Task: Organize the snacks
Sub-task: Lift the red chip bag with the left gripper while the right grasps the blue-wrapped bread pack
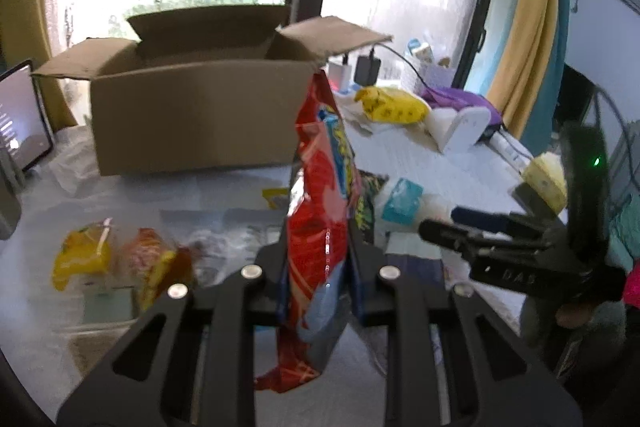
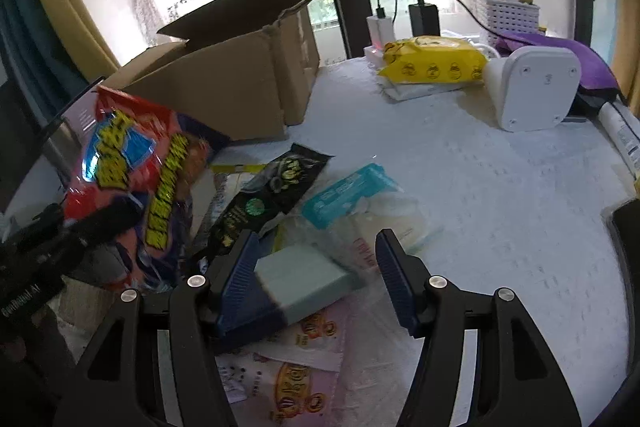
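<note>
Left hand-held gripper [image 1: 318,291] is pinching the red snack bag [image 1: 322,227] upright at centre frame, lifted before the open cardboard box [image 1: 192,115]. Right hand-held gripper [image 2: 316,279] is hanging spread over a pale green box [image 2: 304,281] at lower centre. Since the pads are gripping thin crinkly film, the bag may be slipping out. Blur is hiding the bag's lettering; the box's inside is hidden.

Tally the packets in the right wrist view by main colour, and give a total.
Red: 1, the red bag clamped in the left gripper
Black: 1, the black packet
Teal and white: 1, the teal and white packet
Yellow: 1, the yellow pack at the back
Pink and white: 1, the pink and white packet
Total: 5, leaving out the half-hidden yellow strip
</note>
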`<action>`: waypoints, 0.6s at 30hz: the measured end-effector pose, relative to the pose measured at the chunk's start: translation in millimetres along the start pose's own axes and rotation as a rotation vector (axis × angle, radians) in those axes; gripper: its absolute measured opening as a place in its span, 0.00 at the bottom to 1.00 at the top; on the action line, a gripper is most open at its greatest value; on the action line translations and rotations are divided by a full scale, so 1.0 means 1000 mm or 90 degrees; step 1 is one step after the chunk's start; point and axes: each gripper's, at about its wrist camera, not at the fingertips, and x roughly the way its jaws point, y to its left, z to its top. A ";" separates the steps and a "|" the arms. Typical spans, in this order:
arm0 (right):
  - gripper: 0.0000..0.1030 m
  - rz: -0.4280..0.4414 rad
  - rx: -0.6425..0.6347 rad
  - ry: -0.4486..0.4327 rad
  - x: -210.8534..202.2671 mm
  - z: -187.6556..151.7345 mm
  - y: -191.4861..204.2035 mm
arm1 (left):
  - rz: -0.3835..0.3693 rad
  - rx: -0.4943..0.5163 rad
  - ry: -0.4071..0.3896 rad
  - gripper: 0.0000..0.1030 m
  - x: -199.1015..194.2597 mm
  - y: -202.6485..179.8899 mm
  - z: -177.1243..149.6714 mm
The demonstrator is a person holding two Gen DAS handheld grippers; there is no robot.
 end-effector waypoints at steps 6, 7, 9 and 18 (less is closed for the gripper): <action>0.63 -0.024 -0.003 -0.003 0.004 0.003 -0.005 | 0.005 -0.014 -0.032 0.23 -0.024 0.011 0.006; 0.64 -0.033 -0.003 -0.005 0.004 0.004 -0.008 | 0.007 -0.016 -0.036 0.23 -0.026 0.012 0.007; 0.70 -0.054 0.000 -0.009 0.005 0.007 -0.018 | 0.010 -0.022 -0.043 0.23 -0.029 0.016 0.007; 0.82 -0.062 0.013 0.033 0.030 0.009 -0.052 | 0.022 -0.035 -0.046 0.23 -0.024 0.018 0.015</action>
